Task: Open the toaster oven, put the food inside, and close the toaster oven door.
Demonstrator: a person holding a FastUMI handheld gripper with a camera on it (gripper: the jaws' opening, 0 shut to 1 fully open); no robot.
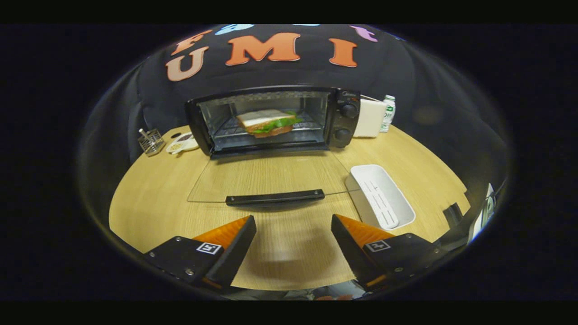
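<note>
Oven: toaster oven at back of table, door flat twd my fingers.
Inside: sandwich on rack.
R of door: tray.
L of oven: wire basket.
My gripper: fingers apart, just short of door handle.

Black toaster oven holds a sandwich of white bread and green leaf, its black-handled clear glass door lies over the pale wood-grain table, beside a white tray, and the spread-apart gripper has orange-and-black fingers.
</note>
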